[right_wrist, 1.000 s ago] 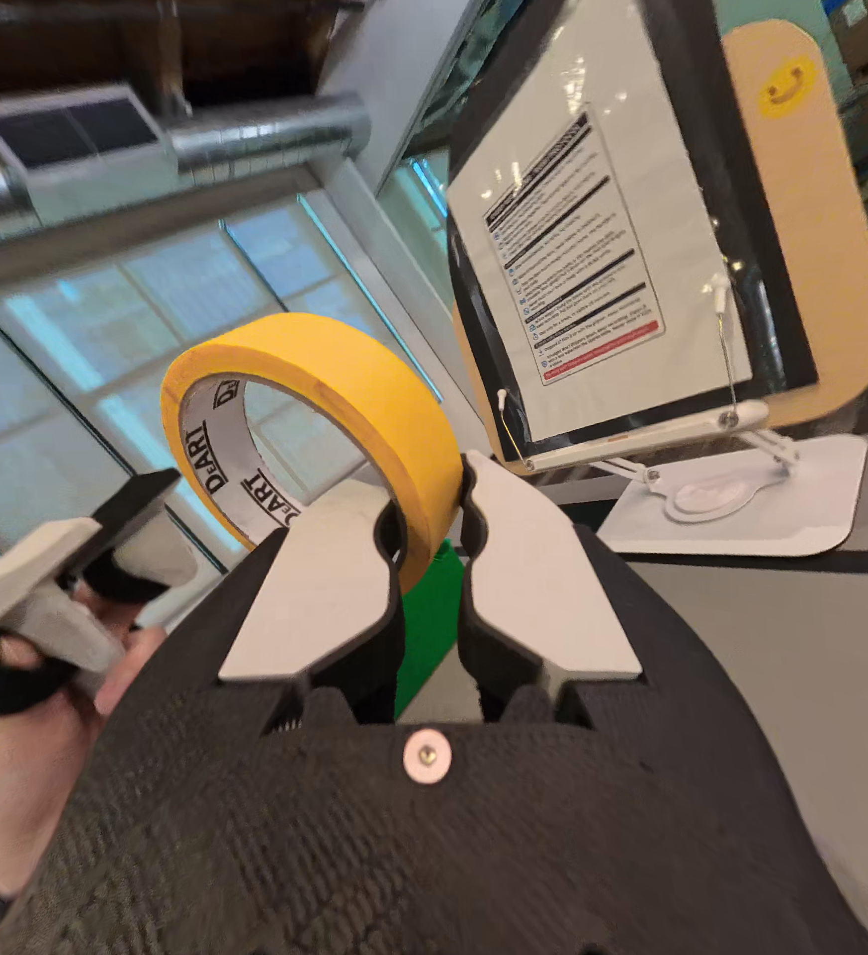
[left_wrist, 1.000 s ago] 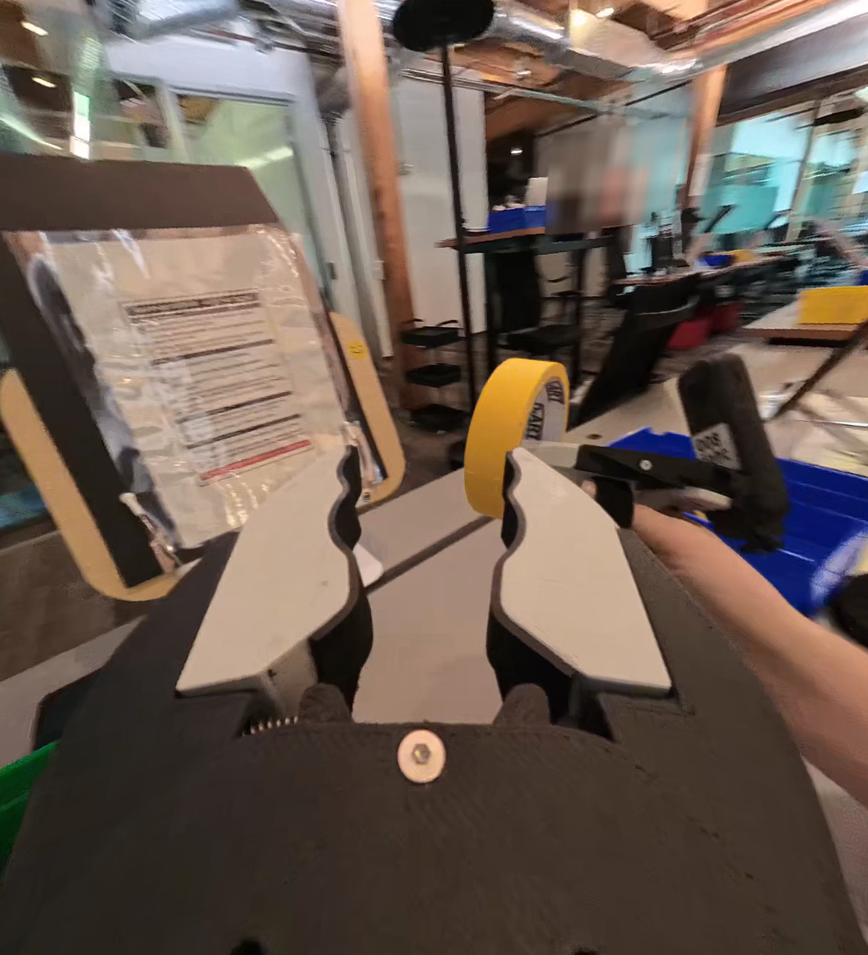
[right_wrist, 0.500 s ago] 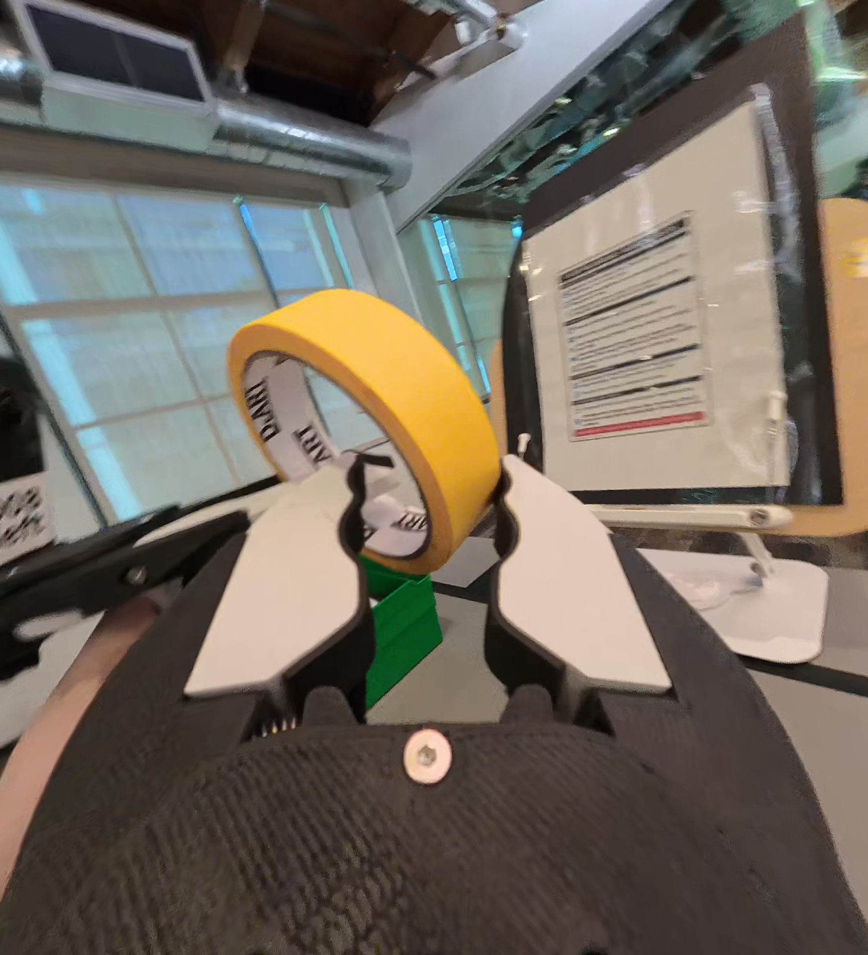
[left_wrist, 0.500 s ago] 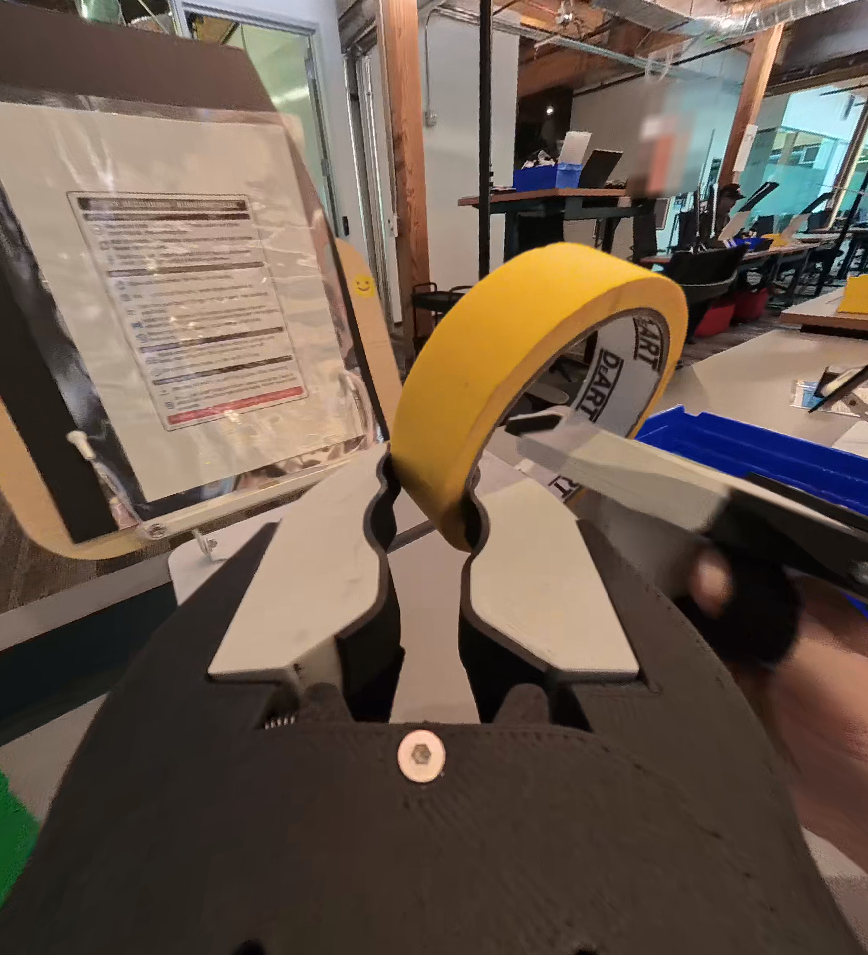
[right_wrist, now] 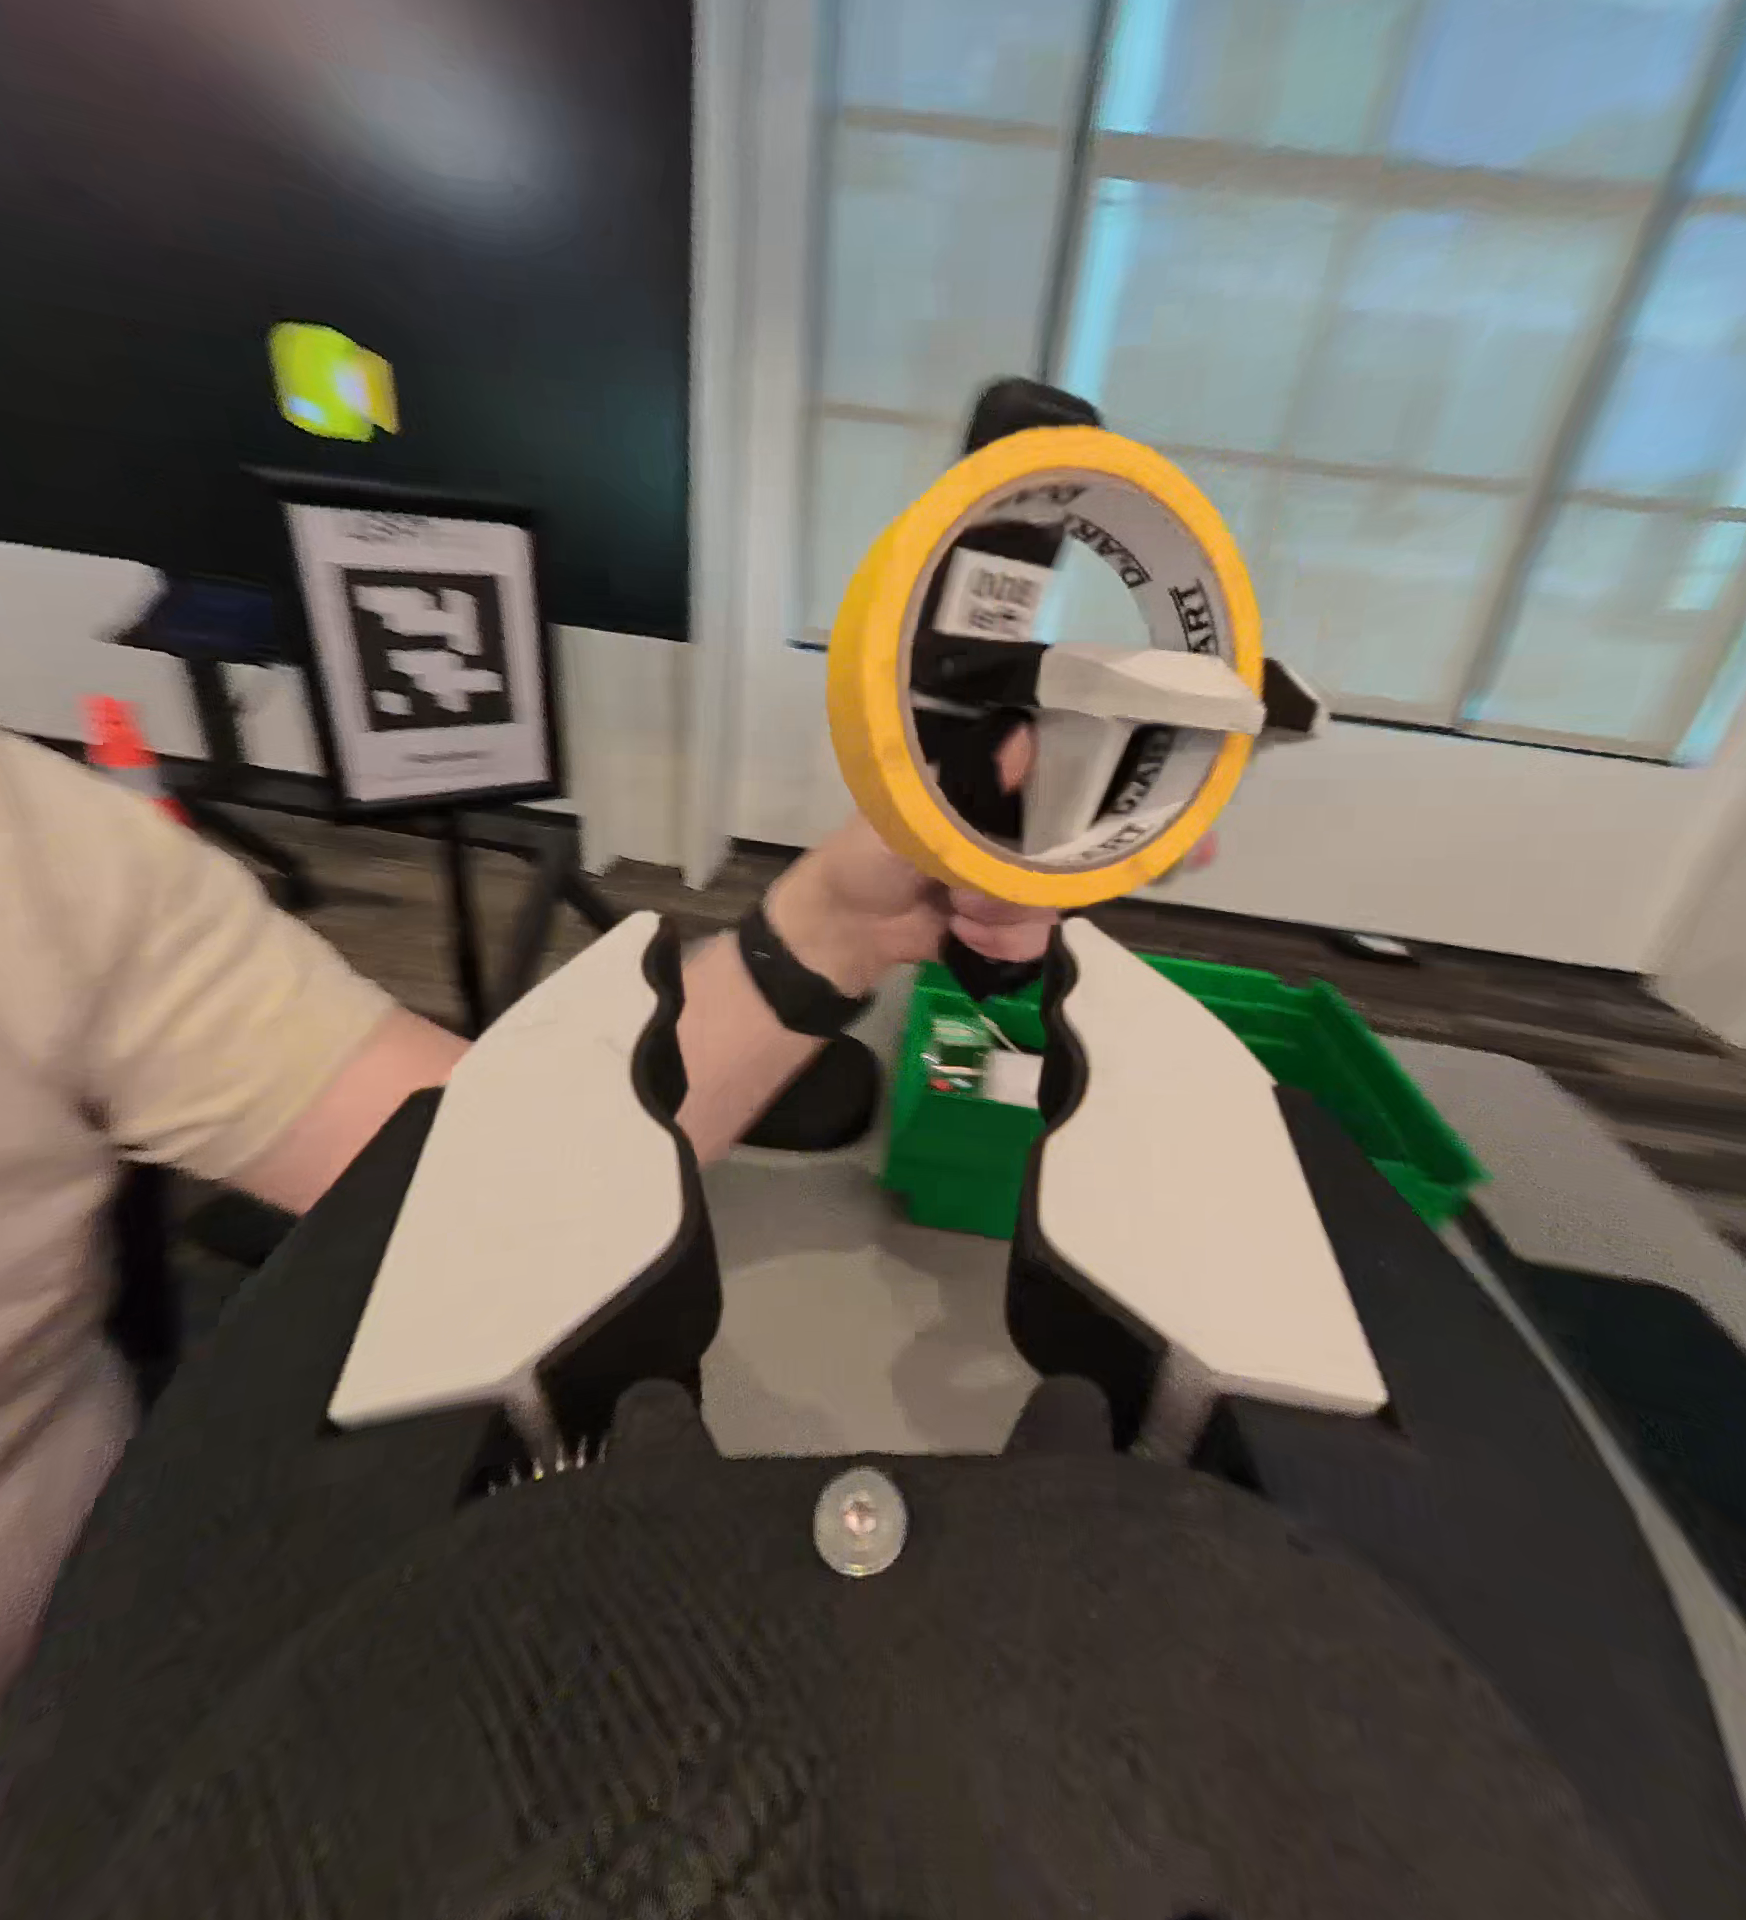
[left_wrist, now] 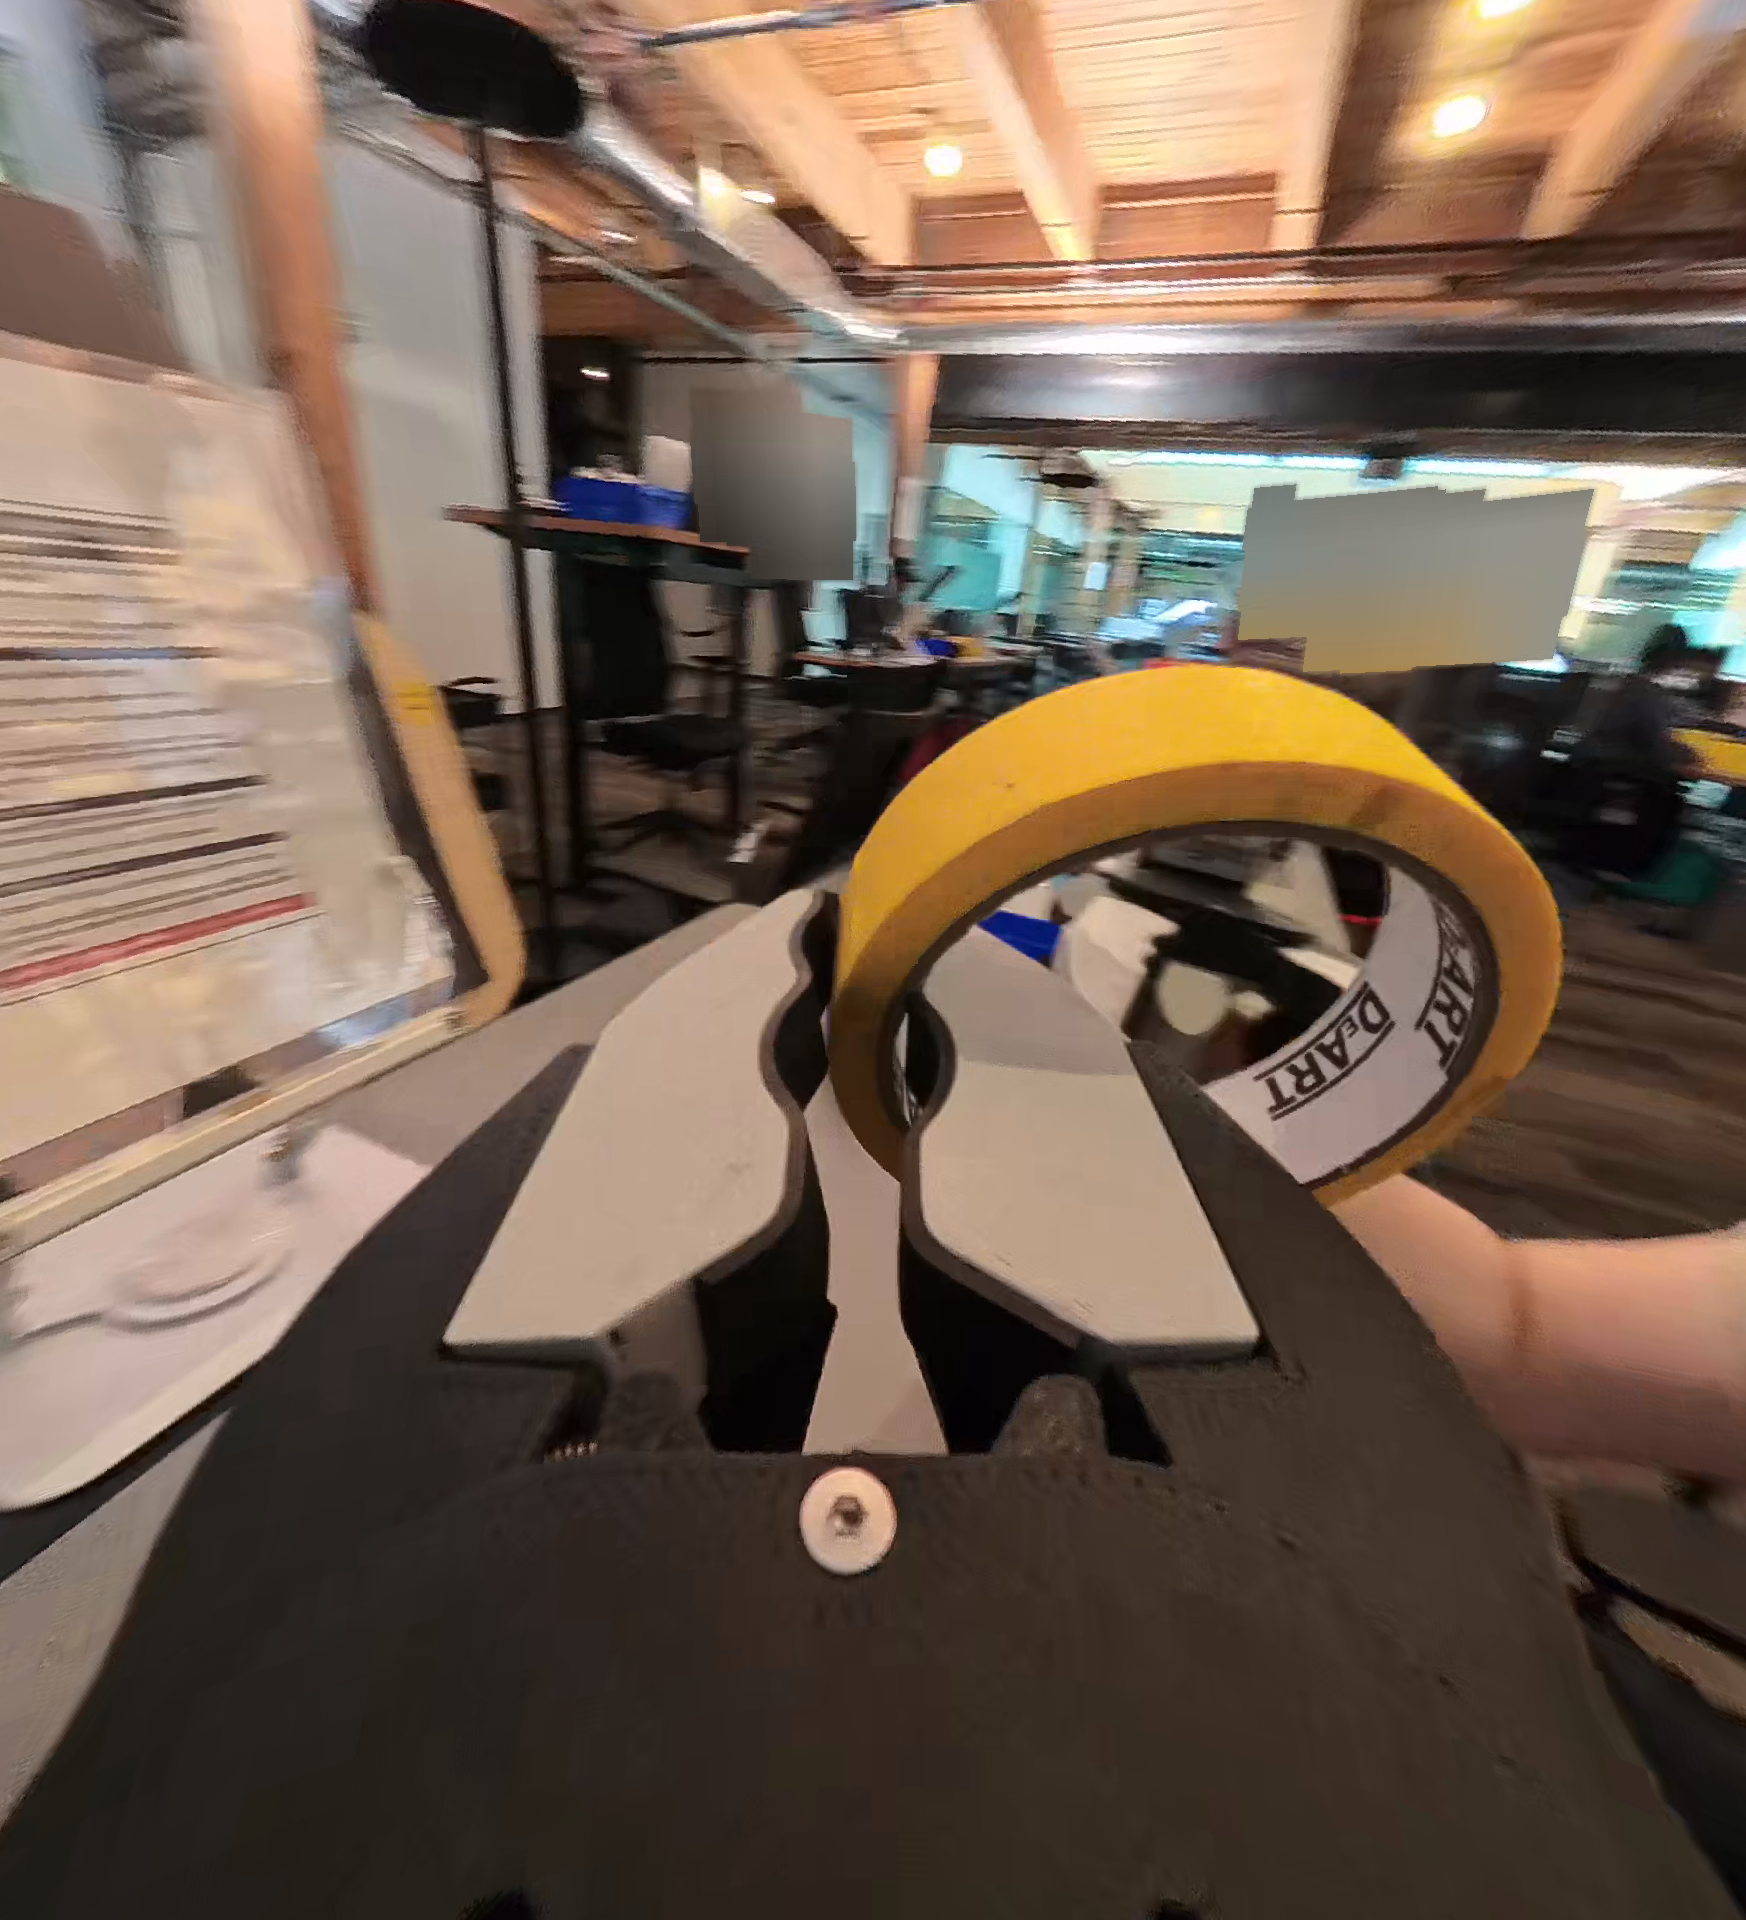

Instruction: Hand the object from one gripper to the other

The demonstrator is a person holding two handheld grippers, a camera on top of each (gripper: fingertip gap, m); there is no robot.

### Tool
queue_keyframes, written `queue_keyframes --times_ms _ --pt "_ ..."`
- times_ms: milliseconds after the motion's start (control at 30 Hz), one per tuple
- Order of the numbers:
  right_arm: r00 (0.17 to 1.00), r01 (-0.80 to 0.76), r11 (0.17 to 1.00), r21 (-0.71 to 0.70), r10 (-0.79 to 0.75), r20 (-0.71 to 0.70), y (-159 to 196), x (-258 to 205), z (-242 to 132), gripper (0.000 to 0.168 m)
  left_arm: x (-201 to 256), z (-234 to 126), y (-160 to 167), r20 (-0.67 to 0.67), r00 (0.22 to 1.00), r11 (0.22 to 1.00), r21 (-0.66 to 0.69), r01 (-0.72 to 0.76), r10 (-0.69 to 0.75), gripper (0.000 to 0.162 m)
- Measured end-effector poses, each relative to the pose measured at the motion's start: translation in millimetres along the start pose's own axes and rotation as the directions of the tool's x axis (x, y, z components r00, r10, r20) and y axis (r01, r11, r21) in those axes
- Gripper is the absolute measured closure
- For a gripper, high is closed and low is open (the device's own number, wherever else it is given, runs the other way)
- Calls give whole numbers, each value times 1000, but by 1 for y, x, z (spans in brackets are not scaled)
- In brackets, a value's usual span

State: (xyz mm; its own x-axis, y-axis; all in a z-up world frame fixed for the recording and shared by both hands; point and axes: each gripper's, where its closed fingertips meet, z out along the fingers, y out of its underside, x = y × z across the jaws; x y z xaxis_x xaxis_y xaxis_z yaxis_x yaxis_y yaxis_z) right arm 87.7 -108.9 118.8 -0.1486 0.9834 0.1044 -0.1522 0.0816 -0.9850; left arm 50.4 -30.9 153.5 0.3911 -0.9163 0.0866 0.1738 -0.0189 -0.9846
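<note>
A yellow tape roll (left_wrist: 1160, 748) with a white printed core is clamped by its wall in my left gripper (left_wrist: 864, 935), one finger outside the ring and one inside. It is held up in the air. In the right wrist view the same roll (right_wrist: 874, 665) faces me ring-on, a little above and beyond my right gripper (right_wrist: 858, 956), which is open and empty. The left gripper's fingers (right_wrist: 1139, 681) show through and past the ring, gripping its right wall. A hand (right_wrist: 869, 904) holds that gripper just below the roll.
A green bin (right_wrist: 1264, 1039) stands on the grey table (right_wrist: 827, 1299) beyond my right gripper. A framed printed sheet on a white stand (left_wrist: 121, 727) is at the left. A marker board on an easel (right_wrist: 422, 644) stands behind. A forearm (left_wrist: 1575, 1351) reaches in at the right.
The right gripper has let go of the tape roll, opened wide and drawn back. The left gripper has shut on the roll's wall and now holds it alone.
</note>
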Motion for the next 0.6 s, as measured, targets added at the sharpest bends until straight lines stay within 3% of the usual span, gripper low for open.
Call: queue_keyframes --times_ms 67,167,300,367,433,467,533,600 --pt "994 -67 996 56 62 86 -9 -10 0 103 12 2 7 -70 998 999 -46 -7 4 152" --pt "983 -145 986 83 134 129 -13 -15 6 106 16 10 27 -73 995 983 -166 -81 69 152" --pt "984 -159 987 -22 160 76 0 -14 19 110 21 26 53 -85 983 942 -284 -180 162 152" --pt "976 -194 978 -74 200 88 3 -19 20 123 17 32 63 -58 973 915 -332 -230 224 147" --pt "963 -251 961 -119 260 64 6 -15 18 152 18 35 66 -60 964 907 -330 -262 257 138" --pt "959 -271 955 -121 279 50 6 -12 17 153 14 36 63 -21 968 917 -315 -244 251 134" --pt "983 -176 979 -101 179 26 4 -8 14 156 10 33 57 18 987 947 -284 -146 158 125" --pt "997 72 993 -98 -74 -16 1 -7 9 158 16 24 61 -46 998 949 -315 22 -39 100"
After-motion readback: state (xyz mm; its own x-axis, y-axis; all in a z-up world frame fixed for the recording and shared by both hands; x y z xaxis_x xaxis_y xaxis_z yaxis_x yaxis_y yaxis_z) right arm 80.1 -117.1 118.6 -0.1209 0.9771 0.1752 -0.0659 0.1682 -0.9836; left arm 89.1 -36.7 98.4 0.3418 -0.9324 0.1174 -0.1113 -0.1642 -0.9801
